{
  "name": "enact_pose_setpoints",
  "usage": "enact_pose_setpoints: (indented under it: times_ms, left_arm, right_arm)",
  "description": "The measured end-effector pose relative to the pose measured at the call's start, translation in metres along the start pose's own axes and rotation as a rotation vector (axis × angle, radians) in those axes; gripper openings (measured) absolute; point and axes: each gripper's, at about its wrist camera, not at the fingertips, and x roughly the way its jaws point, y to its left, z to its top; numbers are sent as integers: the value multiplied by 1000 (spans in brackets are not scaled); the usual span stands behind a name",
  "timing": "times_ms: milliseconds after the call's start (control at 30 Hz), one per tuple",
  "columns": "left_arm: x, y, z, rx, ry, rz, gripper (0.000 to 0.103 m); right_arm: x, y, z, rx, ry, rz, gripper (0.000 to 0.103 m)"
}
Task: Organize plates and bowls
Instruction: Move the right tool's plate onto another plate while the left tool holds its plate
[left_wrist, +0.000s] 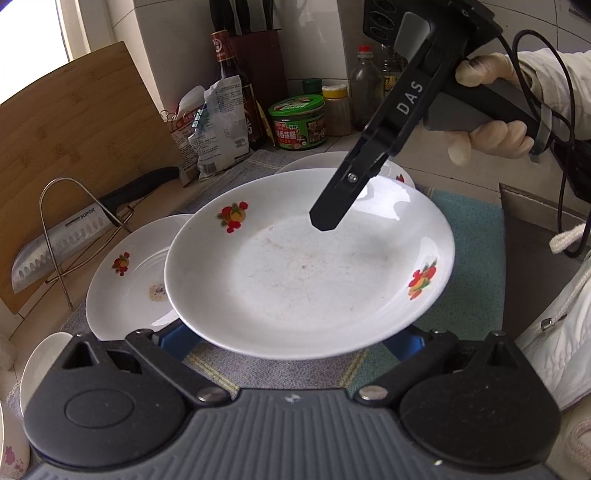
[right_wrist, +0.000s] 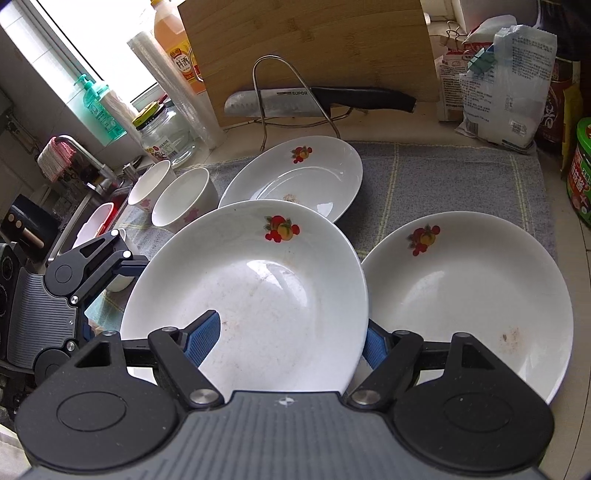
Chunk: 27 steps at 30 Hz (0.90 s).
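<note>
Both the left gripper (left_wrist: 291, 341) and the right gripper (right_wrist: 288, 341) clamp the soiled white plate (right_wrist: 258, 291) at frame centre, lifted above the grey mat (right_wrist: 443, 177).

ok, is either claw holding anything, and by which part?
Right claw pinches the plate at its rim, one finger inside, one beneath. Left claw has both fingers under the opposite rim; whether it grips can't be told.

A white plate (left_wrist: 306, 266) (fruit prints on its rim) sits lifted above two other plates (left_wrist: 127, 284) on a cloth (left_wrist: 469, 236). The right gripper (left_wrist: 325, 221) reaches over its far rim; a gloved hand (left_wrist: 491, 110) grips the handle.
</note>
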Motion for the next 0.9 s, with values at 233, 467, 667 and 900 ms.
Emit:
enact_pose_setpoints:
  times_ms: [233,467,667,900]
  left_arm:
    - [28,-12,27,43,-6,-42,101]
    - [52,-21,46,66,-8,-75,101]
    - [70,-25,56,73,2,-90,101]
    - [86,-27,60,60,23,-105,101]
  right_arm:
    - [-16,-31,-5,44,-28,-38,83]
    - [-28,-61,-9,77,-40,-72,83]
    - [-32,-79,-11,90,-38,-86,83]
    - [-28,-96,-13,106,-21,-93,83]
